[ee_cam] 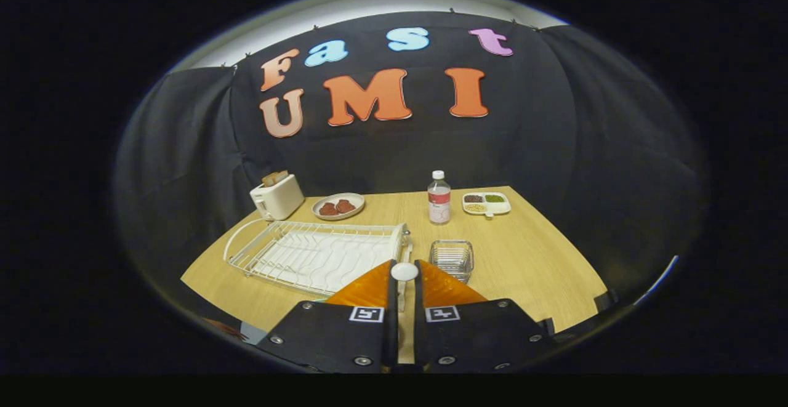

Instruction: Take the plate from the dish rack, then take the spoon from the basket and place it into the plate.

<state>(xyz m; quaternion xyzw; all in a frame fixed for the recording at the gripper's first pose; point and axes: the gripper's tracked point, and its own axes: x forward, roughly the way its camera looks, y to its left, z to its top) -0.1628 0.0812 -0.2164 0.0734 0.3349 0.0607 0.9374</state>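
Observation:
My gripper (404,279) hangs above the near part of the wooden table (529,253), with its orange fingers (369,289) close together. They press on a white spoon (404,270), whose rounded end pokes up past the fingertips. The rest of the spoon runs down the narrow gap between them. The small clear basket (451,259) stands on the table just beyond and right of the fingertips, and nothing shows in it. The white wire dish rack (314,253) lies beyond and left of the fingers, its slots bare.
At the back of the table stand a white toaster (277,196), a plate with two reddish pieces (338,206), a clear bottle (439,197) and a white divided dish of grains (486,203). Black cloth walls close in the back and both sides.

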